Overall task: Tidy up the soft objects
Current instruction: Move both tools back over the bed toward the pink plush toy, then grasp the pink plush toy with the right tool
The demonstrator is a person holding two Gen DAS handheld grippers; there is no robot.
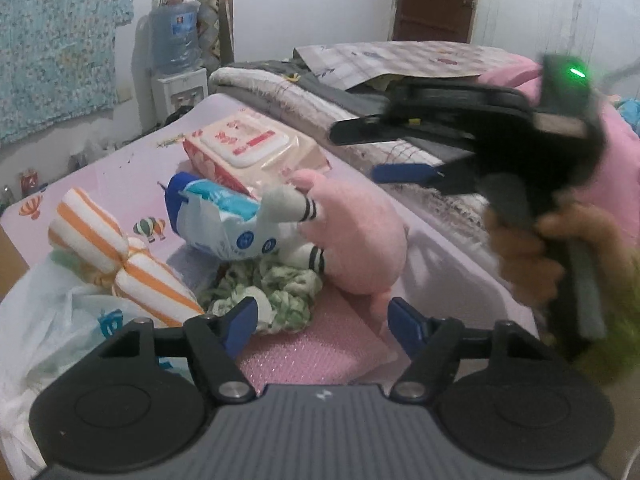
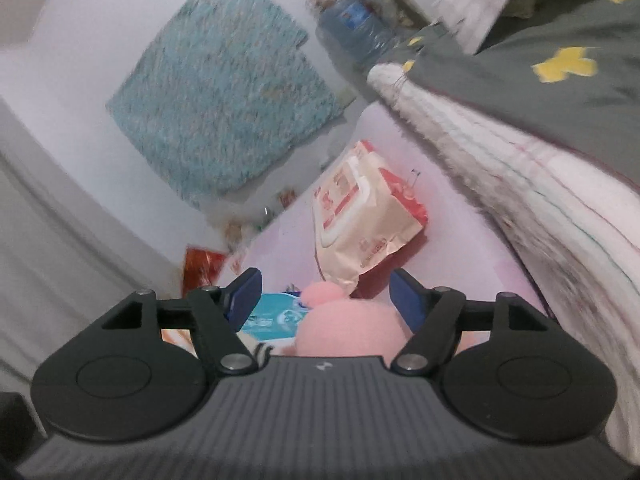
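Left gripper (image 1: 320, 322) jaws apart, nothing between the blue pads, hovering over a green-and-white knitted piece (image 1: 276, 292) and pink bubble wrap (image 1: 320, 350). Just beyond, heaped on the balloon-printed pink sheet (image 1: 132, 168): pink plush toy (image 1: 356, 236), grey striped socks (image 1: 296, 208), blue-and-white tissue pack (image 1: 224, 216), orange-striped cloth bundle (image 1: 120, 264), cream wet-wipes pack (image 1: 256, 148) with red print too blurred to read. White plastic bag (image 1: 44, 320) at left, contents hidden. Right gripper (image 1: 362, 150) seen at right, held in a hand (image 1: 532, 248), jaws apart and bare.

From the right wrist: right gripper (image 2: 324, 298) jaws apart, holding nothing, above the pink plush toy (image 2: 348, 330) and tissue pack (image 2: 276, 316); wet-wipes pack (image 2: 360, 220) farther ahead, lettering unreadable; folded blankets (image 2: 540, 184) at right.
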